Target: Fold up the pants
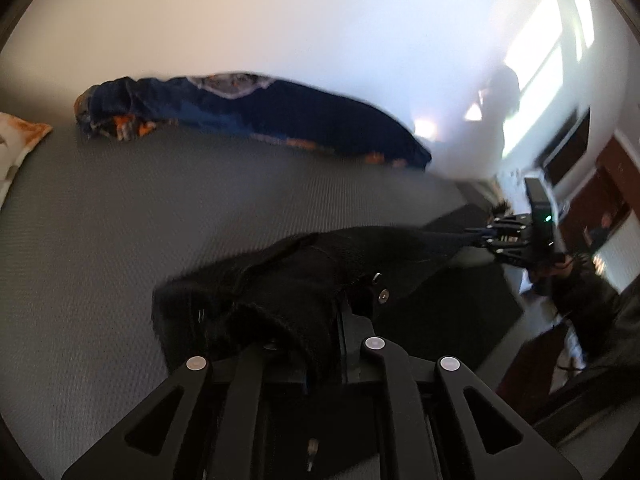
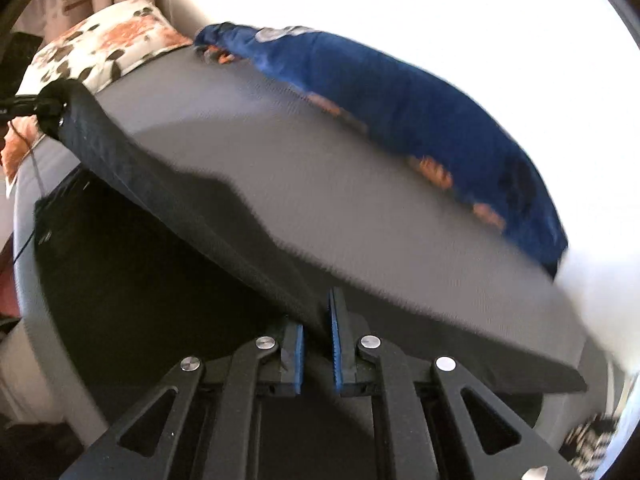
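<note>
Black pants (image 1: pixel 288 280) are stretched in the air between my two grippers over a grey bed (image 1: pixel 120 220). In the left wrist view the fabric bunches over my left gripper (image 1: pixel 340 312) and hides its fingertips; it is shut on the cloth. The taut edge runs right to my right gripper (image 1: pixel 492 236). In the right wrist view the pants (image 2: pixel 180 184) pass between the blue pads (image 2: pixel 298 340) of my right gripper (image 2: pixel 318 336), which is shut on the fabric. My left gripper (image 2: pixel 44 108) pinches the far corner at upper left. The rest of the pants hangs dark below.
A blue blanket with orange patches (image 1: pixel 260 120) (image 2: pixel 400 100) lies along the far side of the bed by a white wall. A floral pillow (image 2: pixel 100 48) (image 1: pixel 20 140) sits at the bed's head. A person's hand (image 1: pixel 568 268) holds the right gripper; brown furniture (image 1: pixel 612 168) stands beyond.
</note>
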The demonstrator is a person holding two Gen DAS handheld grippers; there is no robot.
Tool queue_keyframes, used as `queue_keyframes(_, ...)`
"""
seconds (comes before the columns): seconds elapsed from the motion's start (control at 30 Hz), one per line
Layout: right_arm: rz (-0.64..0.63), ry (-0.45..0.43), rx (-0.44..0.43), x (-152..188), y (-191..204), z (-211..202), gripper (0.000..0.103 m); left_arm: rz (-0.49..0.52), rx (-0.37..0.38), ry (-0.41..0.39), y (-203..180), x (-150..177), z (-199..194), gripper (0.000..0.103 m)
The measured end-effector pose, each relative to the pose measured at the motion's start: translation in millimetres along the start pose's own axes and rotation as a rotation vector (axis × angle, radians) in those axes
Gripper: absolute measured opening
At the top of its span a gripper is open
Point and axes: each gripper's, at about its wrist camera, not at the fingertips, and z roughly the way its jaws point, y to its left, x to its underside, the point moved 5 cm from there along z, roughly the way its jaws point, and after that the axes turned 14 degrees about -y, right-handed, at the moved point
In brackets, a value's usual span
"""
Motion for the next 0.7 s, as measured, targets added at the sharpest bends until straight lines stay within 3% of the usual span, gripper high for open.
queue_keyframes(0.17, 0.070, 0.070, -0.044, 62.7, 39.8, -13.6, 0.009, -0.009, -0.027, 0.124, 1.8, 63.6, -6.9, 0.018)
queue_keyframes(0.3, 0.091, 0.124, -0.044, 96.2, 59.0, 1.2, 0.009, 0.006, -0.114, 0.245, 10.2, 113.8, 0.4, 0.028)
queue_keyframes(0.37, 0.097, 0.140, -0.037, 105.4, 61.2, 10.6, 0.009, 0.029, -0.125, 0.224, 5.4, 119.4, -5.6, 0.028)
queue_keyframes(0.4, 0.117, 0.190, -0.020, 109.6, 61.0, 11.5, 0.009, 0.030, -0.133, 0.217, 3.3, 117.7, -8.5, 0.028)
queue_keyframes(0.47, 0.136, 0.182, -0.018, 106.4, 58.9, 12.4, 0.009, 0.003, -0.128, 0.217, 1.8, 113.1, -17.5, 0.037)
queue_keyframes(0.5, 0.137, 0.186, -0.018, 105.5, 58.1, 12.3, 0.009, 0.005, -0.131, 0.214, 2.3, 111.1, -21.9, 0.044)
queue_keyframes(0.53, 0.134, 0.186, -0.017, 105.3, 57.9, 12.1, 0.009, 0.017, -0.164, 0.214, 5.7, 109.4, -28.2, 0.065)
queue_keyframes(0.57, 0.133, 0.188, -0.017, 103.7, 58.2, 13.8, 0.009, 0.022, -0.190, 0.207, 9.1, 107.9, -33.6, 0.078)
queue_keyframes(0.6, 0.130, 0.188, -0.015, 104.0, 58.5, 14.0, 0.009, 0.014, -0.217, 0.188, 14.3, 104.9, -41.9, 0.078)
queue_keyframes(0.7, 0.119, 0.179, -0.009, 103.9, 58.7, 14.9, 0.010, -0.141, -0.238, 0.119, 24.4, 94.6, -65.5, 0.078)
